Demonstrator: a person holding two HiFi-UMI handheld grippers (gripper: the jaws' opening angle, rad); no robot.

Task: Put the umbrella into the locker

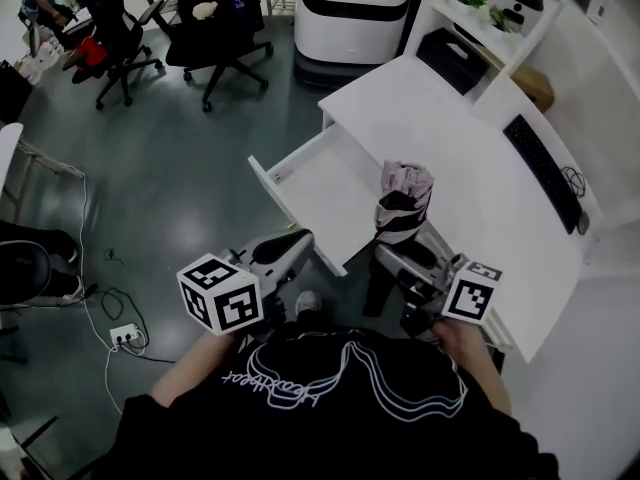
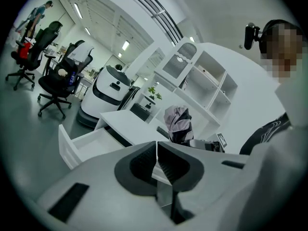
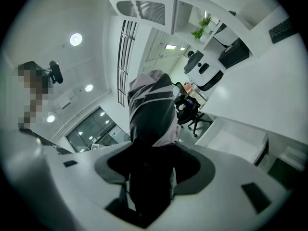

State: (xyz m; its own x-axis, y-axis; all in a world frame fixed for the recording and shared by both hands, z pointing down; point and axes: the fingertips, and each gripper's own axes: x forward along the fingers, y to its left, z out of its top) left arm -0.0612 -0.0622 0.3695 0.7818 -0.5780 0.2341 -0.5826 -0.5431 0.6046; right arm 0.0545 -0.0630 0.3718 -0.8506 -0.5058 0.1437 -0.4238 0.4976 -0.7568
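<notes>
Black sweatshirt (image 1: 330,418) is seen closest, at the bottom, with both grippers held out in front. The right gripper (image 1: 402,256) has its jaws clamped on the folded pink-and-black umbrella (image 1: 403,200), which is held upright just beside the open white drawer (image 1: 325,183). The left gripper (image 1: 290,246) is empty, its jaws pressed together.

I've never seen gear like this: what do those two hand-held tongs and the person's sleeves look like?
Both left tongs and right tongs have pale grey bodies with dark pads. Each carries a white cube printed with black square markers. The sleeves are black.
</notes>
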